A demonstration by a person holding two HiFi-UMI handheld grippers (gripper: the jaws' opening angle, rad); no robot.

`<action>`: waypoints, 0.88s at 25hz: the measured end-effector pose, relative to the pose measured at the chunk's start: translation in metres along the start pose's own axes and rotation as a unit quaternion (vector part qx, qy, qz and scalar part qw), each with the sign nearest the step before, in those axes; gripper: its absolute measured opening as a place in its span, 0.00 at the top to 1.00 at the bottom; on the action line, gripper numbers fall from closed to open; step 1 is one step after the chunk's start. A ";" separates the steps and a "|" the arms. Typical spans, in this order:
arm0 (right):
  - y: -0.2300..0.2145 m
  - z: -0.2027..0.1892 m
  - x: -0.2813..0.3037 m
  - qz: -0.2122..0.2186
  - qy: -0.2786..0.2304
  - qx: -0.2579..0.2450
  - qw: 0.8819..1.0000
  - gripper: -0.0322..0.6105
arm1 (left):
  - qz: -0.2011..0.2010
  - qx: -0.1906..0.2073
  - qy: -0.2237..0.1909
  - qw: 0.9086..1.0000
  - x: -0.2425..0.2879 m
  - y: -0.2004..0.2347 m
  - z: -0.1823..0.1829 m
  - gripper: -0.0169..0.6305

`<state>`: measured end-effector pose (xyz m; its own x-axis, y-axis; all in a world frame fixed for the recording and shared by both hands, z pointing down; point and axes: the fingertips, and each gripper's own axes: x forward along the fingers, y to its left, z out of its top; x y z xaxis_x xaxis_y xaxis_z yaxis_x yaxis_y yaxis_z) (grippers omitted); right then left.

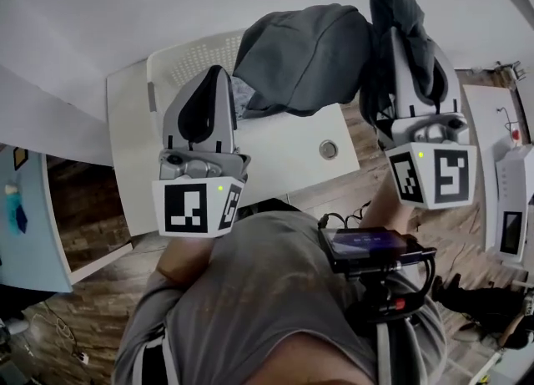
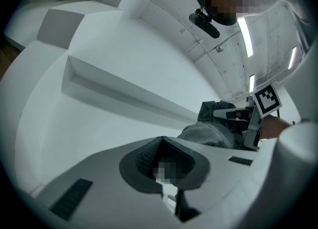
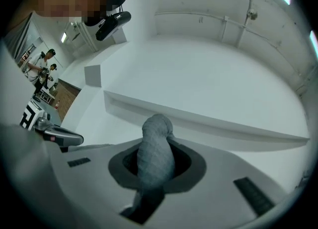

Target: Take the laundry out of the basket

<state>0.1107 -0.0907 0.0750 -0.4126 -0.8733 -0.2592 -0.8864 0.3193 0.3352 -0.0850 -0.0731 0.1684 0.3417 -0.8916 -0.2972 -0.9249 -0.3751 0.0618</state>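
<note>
- Left gripper (image 1: 215,74): jaws pressed fully together with nothing between them. It is raised in front of the white perforated plastic basket (image 1: 193,56), which stands on the white worktop (image 1: 284,154).
- Dark grey cloth garment (image 1: 309,58): lifted, it lies just to the right of the left gripper's tip. Its long axis runs sideways from one gripper towards the other, and its left part overlaps the basket rim. Whether its lower edge has cleared the basket cannot be told.
- Right gripper (image 1: 405,28): jaws nearly closed, pinching the garment's right end, which drapes over its tip.
- Judgement: the garment's loose left edge lies nearer the empty left gripper, which seems better placed for a second hold.
- Views: the head view hides the right grip under cloth. The right gripper view shows a fold of fabric (image 3: 156,148) standing between the jaws. The left gripper view shows the garment bunched beside the right gripper.
</note>
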 end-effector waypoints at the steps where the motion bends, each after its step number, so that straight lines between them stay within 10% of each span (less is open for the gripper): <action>1: -0.007 0.002 -0.006 -0.008 0.000 -0.001 1.000 0.87 | -0.004 0.000 0.000 1.000 0.001 -0.004 0.000 0.96; 22: -0.072 -0.028 -0.058 -0.094 0.043 -0.025 0.994 0.87 | -0.088 -0.023 0.018 0.996 0.048 -0.058 -0.032 0.96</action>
<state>0.2046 -0.0733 0.0915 -0.2196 -0.9446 -0.2438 -0.9334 0.1307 0.3343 -0.0098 -0.1021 0.1810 0.5042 -0.8191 -0.2736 -0.8419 -0.5368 0.0558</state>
